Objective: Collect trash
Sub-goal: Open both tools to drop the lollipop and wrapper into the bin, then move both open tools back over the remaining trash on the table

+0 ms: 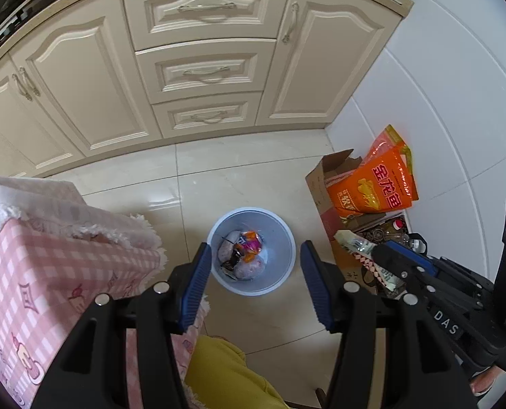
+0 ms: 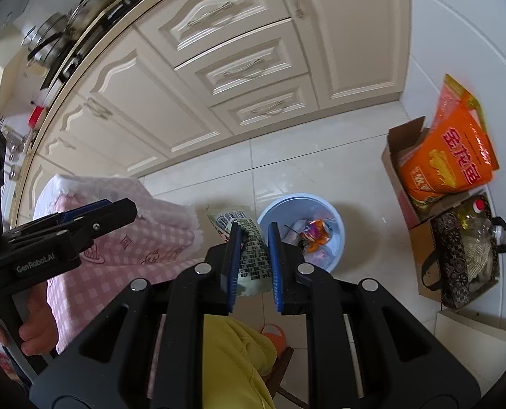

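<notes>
A light blue trash bin (image 1: 280, 238) stands on the tiled floor and holds several wrappers (image 1: 244, 254). My left gripper (image 1: 254, 283) is open and empty, high above the bin. My right gripper (image 2: 254, 262) is shut on a green and white snack wrapper (image 2: 249, 255) with a barcode, held above the floor just left of the bin (image 2: 328, 214). In the left wrist view the right gripper (image 1: 372, 250) and its wrapper (image 1: 355, 243) show at the right.
A pink checked cloth covers a table (image 1: 48, 255) at the left. Cream kitchen cabinets (image 1: 198, 68) stand behind. A cardboard box with an orange bag (image 1: 375, 184) and a dark patterned bag (image 2: 457, 255) sit by the white wall at the right.
</notes>
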Demonstrator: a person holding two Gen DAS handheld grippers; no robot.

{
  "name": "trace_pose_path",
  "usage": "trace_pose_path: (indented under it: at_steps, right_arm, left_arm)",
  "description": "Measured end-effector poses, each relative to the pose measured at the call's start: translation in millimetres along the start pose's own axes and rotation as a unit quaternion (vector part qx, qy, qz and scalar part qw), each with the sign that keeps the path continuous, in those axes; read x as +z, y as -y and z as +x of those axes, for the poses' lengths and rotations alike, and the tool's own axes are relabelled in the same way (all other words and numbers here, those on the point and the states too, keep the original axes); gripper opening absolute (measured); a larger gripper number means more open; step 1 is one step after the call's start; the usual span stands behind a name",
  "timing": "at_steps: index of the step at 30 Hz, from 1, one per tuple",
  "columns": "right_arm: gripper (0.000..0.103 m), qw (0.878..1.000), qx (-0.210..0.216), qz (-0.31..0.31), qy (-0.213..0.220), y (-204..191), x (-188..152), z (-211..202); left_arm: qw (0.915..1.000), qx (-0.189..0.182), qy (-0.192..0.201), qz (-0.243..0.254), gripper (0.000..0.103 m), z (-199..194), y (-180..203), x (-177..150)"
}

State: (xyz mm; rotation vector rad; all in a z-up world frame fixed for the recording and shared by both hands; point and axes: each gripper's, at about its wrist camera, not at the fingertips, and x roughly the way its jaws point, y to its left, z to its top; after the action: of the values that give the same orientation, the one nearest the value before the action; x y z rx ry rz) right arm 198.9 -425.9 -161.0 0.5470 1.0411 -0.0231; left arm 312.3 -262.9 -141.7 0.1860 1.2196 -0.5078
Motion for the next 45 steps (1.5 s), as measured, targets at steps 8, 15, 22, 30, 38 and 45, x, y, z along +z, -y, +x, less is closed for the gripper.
trace_pose_path:
  at_steps: [8, 15, 22, 30, 38, 45]
  right_arm:
    - [0.061, 1.000, 0.000, -0.014, 0.011, -19.1, 1.2, -1.1]
    - [0.061, 1.000, -0.003, -0.016, 0.012, -26.0, -2.0, -6.7]
    - [0.061, 1.000, -0.007, -0.023, 0.015, -34.6, -6.9, -15.8]
    - [0.061, 0.999, -0.008, -0.034, 0.026, -53.1, -17.3, -32.9]
    - [0.061, 0.998, 0.008, -0.052, 0.038, -86.4, -36.9, -51.6]
    - [0.066, 0.996, 0.020, -0.081, 0.036, -124.4, -55.0, -57.0]
  left_arm:
    - [0.9997, 0.005, -0.003, -0.022, 0.054, -3.7, -23.2, -9.0]
    - [0.9997, 0.001, 0.002, -0.025, 0.053, -9.6, -29.6, -15.0]
    - [0.9998, -0.004, 0.009, -0.019, 0.054, -20.3, -26.4, -23.4]
    - [0.9993, -0.013, 0.029, -0.021, 0.054, -44.7, -28.4, -40.8]
    - [0.9972, -0.034, 0.057, -0.034, 0.055, -75.7, -43.1, -65.9]
    - [0.9952, -0.040, 0.079, -0.043, 0.057, -104.3, -71.6, -96.7]
